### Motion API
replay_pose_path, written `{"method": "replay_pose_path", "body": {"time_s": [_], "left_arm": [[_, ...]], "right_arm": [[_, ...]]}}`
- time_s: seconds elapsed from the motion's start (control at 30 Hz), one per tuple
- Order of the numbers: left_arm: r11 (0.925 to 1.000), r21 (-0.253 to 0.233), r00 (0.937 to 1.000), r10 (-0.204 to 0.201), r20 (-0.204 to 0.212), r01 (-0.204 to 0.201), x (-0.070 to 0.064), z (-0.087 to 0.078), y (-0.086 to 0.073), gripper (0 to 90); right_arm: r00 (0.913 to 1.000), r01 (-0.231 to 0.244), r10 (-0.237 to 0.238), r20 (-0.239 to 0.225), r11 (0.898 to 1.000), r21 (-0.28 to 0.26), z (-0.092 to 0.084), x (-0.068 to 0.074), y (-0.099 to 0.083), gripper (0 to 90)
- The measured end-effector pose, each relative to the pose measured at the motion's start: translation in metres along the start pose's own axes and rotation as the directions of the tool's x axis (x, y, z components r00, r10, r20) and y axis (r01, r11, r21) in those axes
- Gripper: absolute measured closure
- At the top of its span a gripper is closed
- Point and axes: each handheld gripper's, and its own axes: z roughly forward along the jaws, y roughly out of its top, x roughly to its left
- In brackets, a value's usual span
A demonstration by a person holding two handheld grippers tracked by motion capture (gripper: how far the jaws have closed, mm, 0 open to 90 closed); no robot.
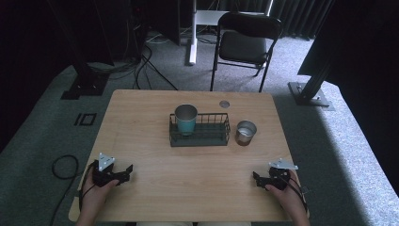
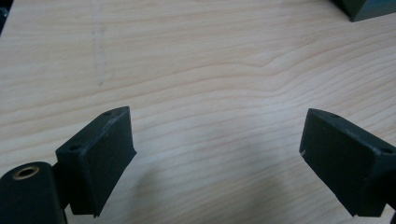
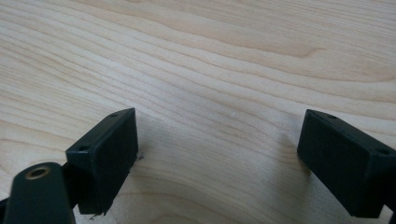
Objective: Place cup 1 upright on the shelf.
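Note:
My left gripper (image 1: 127, 170) rests low over the near left of the wooden table (image 1: 150, 141), held by a hand. Its jaws stand apart in the left gripper view (image 2: 217, 154), with bare wood between them. My right gripper (image 1: 256, 178) sits at the near right, also held by a hand. In the right gripper view (image 3: 217, 154) its jaws are apart over bare wood. A black wire basket (image 1: 214, 136) stands mid-table with a teal-and-steel cup (image 1: 186, 118) upright in its left end. A small steel cup (image 1: 245, 132) stands just right of the basket.
A black folding chair (image 1: 244, 42) stands beyond the table's far edge. Cables (image 1: 63, 167) lie on the carpet at the left. Dark stand bases (image 1: 310, 92) sit at both far corners. A round grommet (image 1: 224, 103) is set in the tabletop behind the basket.

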Motion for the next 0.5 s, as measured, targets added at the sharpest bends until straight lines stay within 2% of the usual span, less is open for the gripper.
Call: {"method": "replay_pose_path", "body": {"time_s": [0.17,0.27,0.43,0.5], "left_arm": [[0.999,0.031,0.9981,-0.03,-0.054,0.031,0.0069,-0.0031,-0.0033,10.9],[0.997,0.067,0.998,-0.036,-0.052,0.039,0.009,-0.0018,-0.0035,10.8],[0.9947,0.092,0.9984,-0.043,-0.037,0.046,0.0105,0.0009,-0.0028,10.8],[0.9907,0.127,0.9984,-0.044,-0.036,0.049,0.011,0.0021,-0.0028,10.8]], "right_arm": [[1.0,-0.001,0.001,0.0,1.0,0.0,0.0,0.0,0.0,12.0],[1.0,0.0,0.0,0.0,1.0,0.0,0.0,0.0,0.0,12.0],[1.0,-0.001,0.001,0.0,1.0,0.0,0.0,-0.0001,0.0,11.9],[1.0,0.0,0.0,0.0,1.0,0.0,0.0001,-0.0001,0.0,11.9]]}}
